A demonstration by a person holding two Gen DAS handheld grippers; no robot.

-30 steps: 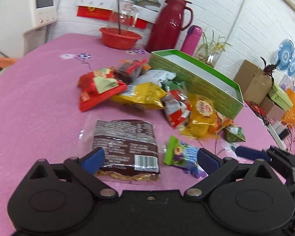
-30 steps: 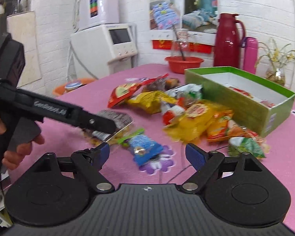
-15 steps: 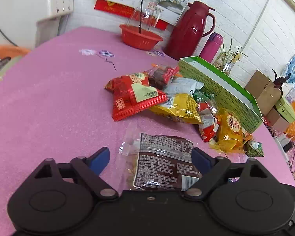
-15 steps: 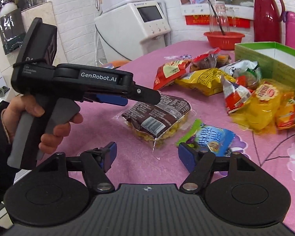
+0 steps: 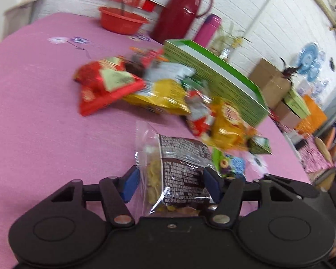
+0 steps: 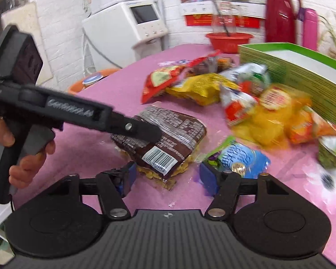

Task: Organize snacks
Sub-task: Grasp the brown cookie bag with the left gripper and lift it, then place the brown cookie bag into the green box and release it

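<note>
A brown snack packet point(image 5: 181, 163) with a clear edge lies on the pink table point(image 5: 44, 112), near the front. My left gripper point(image 5: 170, 187) straddles it with its jaws closing; the blue pads point(image 5: 130, 185) stand at the packet's two sides without visibly squeezing it. From the right wrist, that gripper's finger point(image 6: 143, 132) lies over the brown packet point(image 6: 174, 139). My right gripper point(image 6: 168, 179) is open, just short of the packet's near edge. A blue-green packet point(image 6: 237, 157) lies at its right. Beyond sit a pile of red and yellow bags point(image 5: 161, 96) and an open green box point(image 5: 215, 76).
A red thermos point(image 5: 181, 11), a pink bottle point(image 5: 207, 30) and a red basin point(image 5: 122, 22) stand at the table's far end. A white machine point(image 6: 127, 27) is behind the table. Cardboard boxes point(image 5: 271, 80) sit beyond the green box. A hand point(image 6: 26, 170) holds the left gripper.
The left gripper has come forward and down over the brown packet, which now sits between narrower jaws. The right gripper has swung left, toward the same packet.
</note>
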